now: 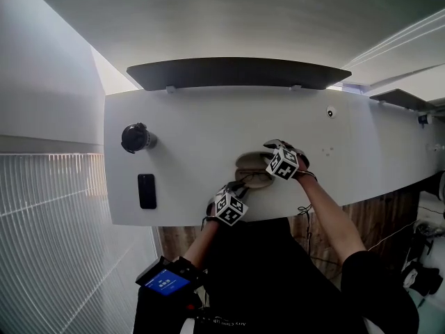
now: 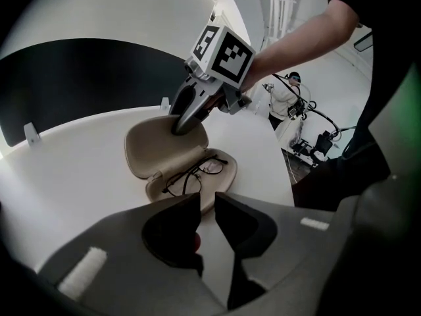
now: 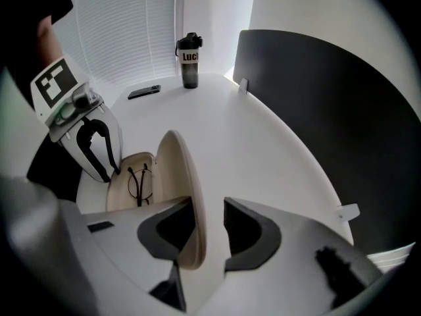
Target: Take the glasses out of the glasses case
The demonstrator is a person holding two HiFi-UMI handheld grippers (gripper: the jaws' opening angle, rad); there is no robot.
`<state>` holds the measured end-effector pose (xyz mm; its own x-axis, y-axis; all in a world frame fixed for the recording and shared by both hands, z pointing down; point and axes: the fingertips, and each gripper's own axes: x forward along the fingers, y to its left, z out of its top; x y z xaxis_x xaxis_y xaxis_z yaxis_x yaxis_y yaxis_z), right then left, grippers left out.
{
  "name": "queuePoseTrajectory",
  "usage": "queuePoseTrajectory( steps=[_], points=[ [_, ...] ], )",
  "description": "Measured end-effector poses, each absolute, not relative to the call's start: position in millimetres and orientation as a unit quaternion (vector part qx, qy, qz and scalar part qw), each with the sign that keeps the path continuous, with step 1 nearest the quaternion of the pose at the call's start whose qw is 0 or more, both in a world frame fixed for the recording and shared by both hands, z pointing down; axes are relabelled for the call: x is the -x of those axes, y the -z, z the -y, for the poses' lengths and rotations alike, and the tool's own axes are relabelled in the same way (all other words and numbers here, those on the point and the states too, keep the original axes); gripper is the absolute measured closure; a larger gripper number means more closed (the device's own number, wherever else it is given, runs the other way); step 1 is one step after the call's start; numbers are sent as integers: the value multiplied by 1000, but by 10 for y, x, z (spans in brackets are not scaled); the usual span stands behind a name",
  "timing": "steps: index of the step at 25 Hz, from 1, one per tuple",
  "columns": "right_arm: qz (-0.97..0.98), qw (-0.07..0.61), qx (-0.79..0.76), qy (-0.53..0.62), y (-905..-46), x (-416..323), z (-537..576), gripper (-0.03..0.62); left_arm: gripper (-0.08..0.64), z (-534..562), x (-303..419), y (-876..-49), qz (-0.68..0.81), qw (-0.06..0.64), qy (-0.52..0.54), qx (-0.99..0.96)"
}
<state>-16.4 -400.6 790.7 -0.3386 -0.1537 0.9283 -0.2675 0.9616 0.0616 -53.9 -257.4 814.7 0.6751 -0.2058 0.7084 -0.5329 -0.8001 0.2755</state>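
A beige glasses case [image 1: 252, 167] lies open on the white table [image 1: 188, 152], close to the front edge. Thin black-rimmed glasses [image 2: 194, 176] [image 3: 139, 183] rest in its lower half. My right gripper [image 3: 209, 206] [image 1: 268, 158] is shut on the raised lid [image 3: 181, 196] [image 2: 158, 150], whose edge stands between its jaws. My left gripper [image 2: 207, 199] [image 1: 241, 185] has its jaws almost together, with only a thin gap. Its tips sit at the near rim of the case's lower half [image 2: 225, 176]. I see nothing held between them.
A black bottle [image 1: 135, 138] [image 3: 189, 61] and a black phone [image 1: 147, 191] [image 3: 143, 92] are at the table's left end. A dark curved panel [image 1: 236, 72] runs along the far edge. Beyond the table's right end are a person [image 2: 286, 101] and equipment.
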Motion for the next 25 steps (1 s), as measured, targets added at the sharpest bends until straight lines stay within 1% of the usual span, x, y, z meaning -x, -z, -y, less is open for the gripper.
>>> queuePoseTrajectory(
  steps=[6, 10, 12, 15, 17, 21, 25],
  points=[
    [845, 527, -87, -40, -7578, 152, 3651, 457, 479, 2604, 538, -8127, 209, 235, -345, -884],
    [883, 448, -114, -79, -7258, 88, 3480, 459, 477, 2621, 547, -8134, 214, 235, -344, -884],
    [890, 431, -133, -65, -7090, 69, 3436, 459, 477, 2619, 548, -8132, 216, 233, -343, -884],
    [884, 457, -93, 46, -7016, 279, 3164, 459, 477, 2615, 562, -8143, 220, 231, -342, -884],
    [871, 480, -50, 92, -7163, 434, 2964, 466, 477, 2614, 557, -8138, 221, 231, -344, -883],
    [850, 523, -29, 61, -7589, 526, 2942, 469, 476, 2615, 534, -8127, 222, 230, -347, -882],
    [824, 564, -21, 45, -7841, 485, 3052, 471, 476, 2612, 535, -8127, 224, 232, -347, -881]
  ],
)
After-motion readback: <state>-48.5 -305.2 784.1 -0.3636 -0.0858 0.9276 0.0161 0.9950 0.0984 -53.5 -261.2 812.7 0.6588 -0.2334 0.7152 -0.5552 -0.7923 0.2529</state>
